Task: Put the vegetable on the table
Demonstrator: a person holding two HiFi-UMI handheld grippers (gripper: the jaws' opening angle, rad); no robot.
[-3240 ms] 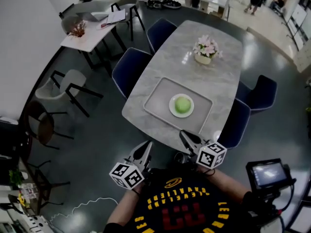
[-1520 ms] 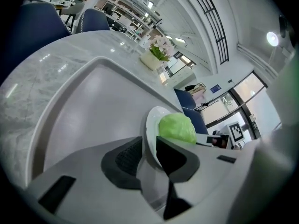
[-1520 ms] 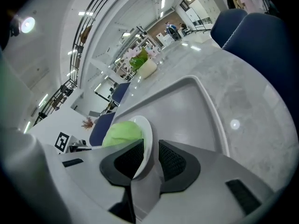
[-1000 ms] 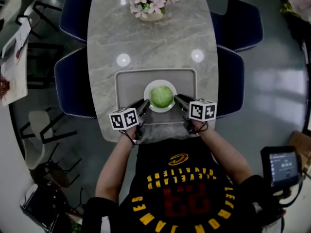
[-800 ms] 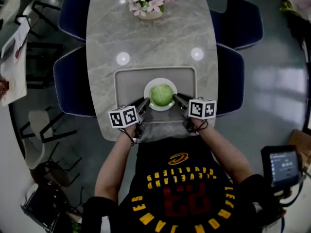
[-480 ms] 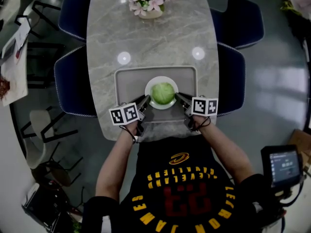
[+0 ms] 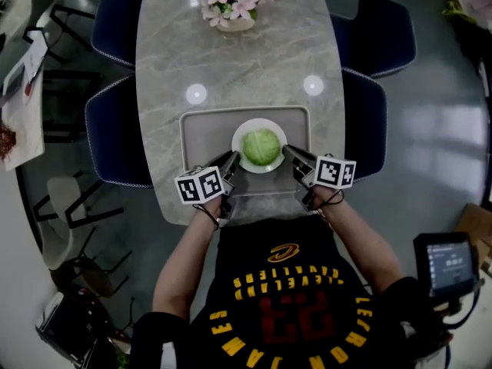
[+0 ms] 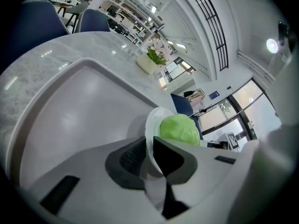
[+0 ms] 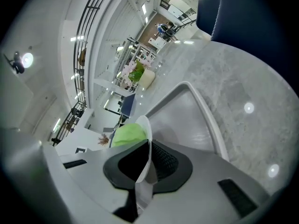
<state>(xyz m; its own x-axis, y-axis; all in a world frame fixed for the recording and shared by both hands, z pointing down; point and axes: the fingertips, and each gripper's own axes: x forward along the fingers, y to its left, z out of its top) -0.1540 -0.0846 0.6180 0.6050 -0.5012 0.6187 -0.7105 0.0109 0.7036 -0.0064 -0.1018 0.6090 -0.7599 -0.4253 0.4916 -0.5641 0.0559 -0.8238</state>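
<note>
Green cabbage (image 7: 260,145), white plate (image 7: 260,122), grey tray (image 7: 204,133), marbled table (image 7: 246,60).

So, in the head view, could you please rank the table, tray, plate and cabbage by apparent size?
Largest to smallest:
1. table
2. tray
3. plate
4. cabbage
Each lies within the outline of the one before, so none is in doubt.

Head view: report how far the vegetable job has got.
Done: the left gripper and right gripper are each shut on the rim of the round white plate, on opposite sides. In hand: that plate carries the green cabbage over the grey rectangular tray; lifted or resting, I cannot tell. Remaining: set it on the marble table.
</note>
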